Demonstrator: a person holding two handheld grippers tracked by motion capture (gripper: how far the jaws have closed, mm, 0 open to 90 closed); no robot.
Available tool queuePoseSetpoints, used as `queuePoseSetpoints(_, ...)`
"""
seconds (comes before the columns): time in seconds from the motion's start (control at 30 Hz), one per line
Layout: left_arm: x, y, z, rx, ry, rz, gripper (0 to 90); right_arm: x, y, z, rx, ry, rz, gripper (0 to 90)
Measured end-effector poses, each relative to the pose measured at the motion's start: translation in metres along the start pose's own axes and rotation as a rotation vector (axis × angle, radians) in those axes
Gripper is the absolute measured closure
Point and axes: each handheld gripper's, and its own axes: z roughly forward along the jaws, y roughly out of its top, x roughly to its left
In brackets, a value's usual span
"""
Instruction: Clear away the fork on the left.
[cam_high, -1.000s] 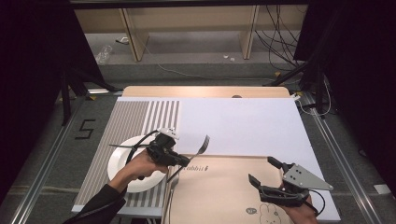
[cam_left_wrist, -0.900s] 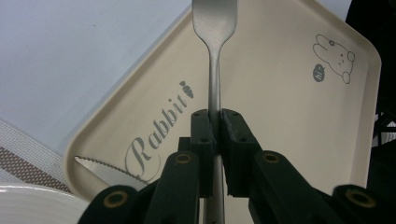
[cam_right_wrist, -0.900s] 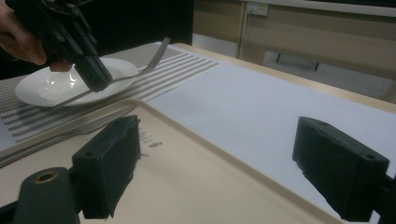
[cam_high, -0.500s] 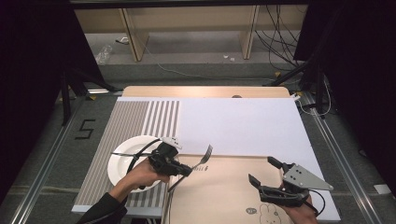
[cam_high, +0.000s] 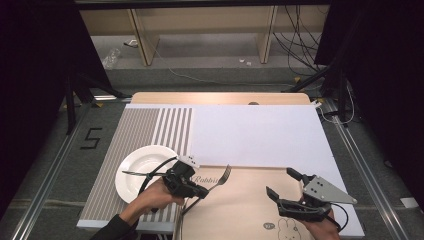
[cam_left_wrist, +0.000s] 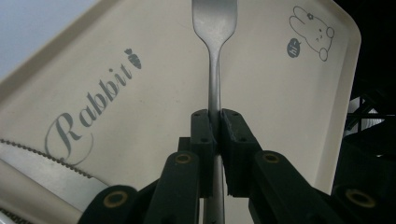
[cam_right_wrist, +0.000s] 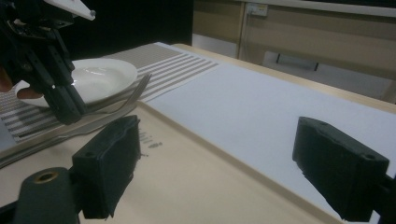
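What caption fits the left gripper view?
Left gripper clamps a fork by its handle above the cream rabbit-print tray.

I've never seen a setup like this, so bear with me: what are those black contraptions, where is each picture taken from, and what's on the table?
There is no robot here: a person holds a hand-worked gripper in each hand. The high view looks down on the table from above. The other two pictures come from small cameras riding on each gripper, looking along its black jaws.

The left gripper is shut on a fork, pinching its handle above a beige tray printed with "Rabbit" and a bunny. The right gripper hangs open over the same tray, holding nothing. Beside the tray a white plate sits on a striped placemat, and a plain white mat covers the rest.
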Motion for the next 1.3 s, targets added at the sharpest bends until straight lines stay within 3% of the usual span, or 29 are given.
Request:
queuePoseSetpoints(0.37,-0.015,-0.007,0.012,0.048,0.009,0.003,83.8,0.000,0.000,0.000,-0.003,0.000,-0.001,15.9)
queuePoseSetpoints(0.67,-0.021,-0.014,0.023,0.085,0.017,-0.007,83.7,0.000,0.000,0.000,-0.001,0.000,-0.003,15.9)
queuePoseSetpoints(1.3,-0.032,-0.019,0.042,0.162,0.002,0.019,83.6,0.000,-0.001,0.001,0.003,0.005,-0.009,15.9)
